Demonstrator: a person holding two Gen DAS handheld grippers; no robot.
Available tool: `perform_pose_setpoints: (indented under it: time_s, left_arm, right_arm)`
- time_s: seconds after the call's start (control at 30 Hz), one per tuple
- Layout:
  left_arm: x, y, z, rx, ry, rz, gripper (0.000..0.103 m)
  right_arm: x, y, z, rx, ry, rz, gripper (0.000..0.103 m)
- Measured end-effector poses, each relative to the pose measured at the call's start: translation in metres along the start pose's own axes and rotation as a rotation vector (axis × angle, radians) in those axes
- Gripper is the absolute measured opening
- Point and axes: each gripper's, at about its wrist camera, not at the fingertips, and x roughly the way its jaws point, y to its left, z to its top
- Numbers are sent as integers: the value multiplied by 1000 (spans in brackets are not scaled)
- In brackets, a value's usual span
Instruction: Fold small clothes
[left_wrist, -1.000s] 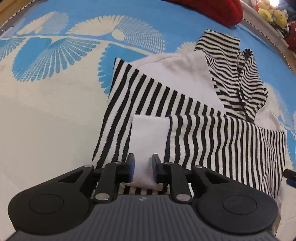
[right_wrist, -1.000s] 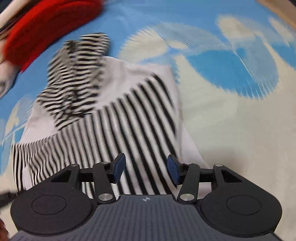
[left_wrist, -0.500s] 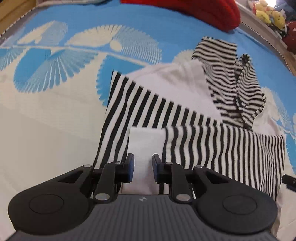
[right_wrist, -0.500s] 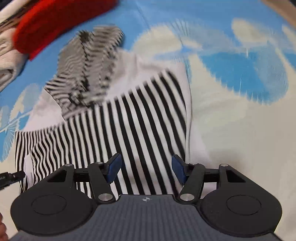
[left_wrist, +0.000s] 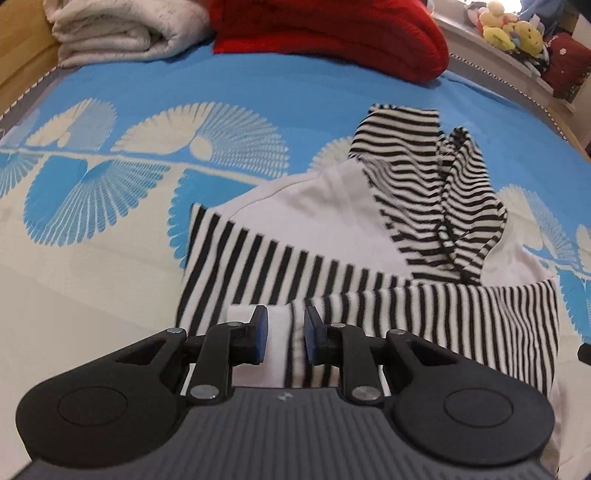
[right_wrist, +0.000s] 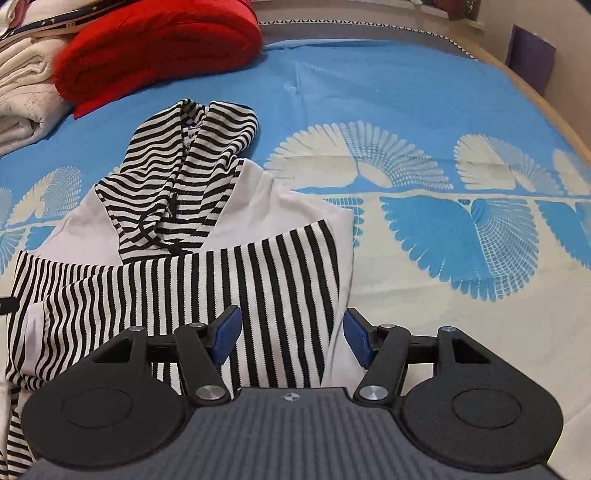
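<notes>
Striped hoodie (left_wrist: 332, 236) lies half-folded on the bedspread (left_wrist: 110, 258); left gripper (left_wrist: 282, 338) pinches its cuff, right gripper (right_wrist: 291, 338) gapes empty.

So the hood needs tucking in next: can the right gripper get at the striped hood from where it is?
Probably yes: the right gripper is open and holds nothing, and the striped hood lies uncovered ahead of it, with only the folded sleeves between.

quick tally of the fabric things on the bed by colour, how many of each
black-and-white striped: 1, the hooded top, partly folded, in front of both claws
red: 1, the bulky folded piece at the far end
off-white: 1, the folded blanket next to the red one
blue and cream patterned: 1, the bedspread under it all
total: 4
</notes>
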Motion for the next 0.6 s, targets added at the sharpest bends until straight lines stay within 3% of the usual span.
perform_pose_setpoints:
  time_s: [0.47,0.6]
  left_arm:
    - [-32,-25,32,26,-213,60,23]
    - [-40,-25,57,21,-242,63,22]
  right_arm:
    - [-12,-10,8,-54,-26,-24,64]
    - [-20,-10,17,-93,-58,-33,64]
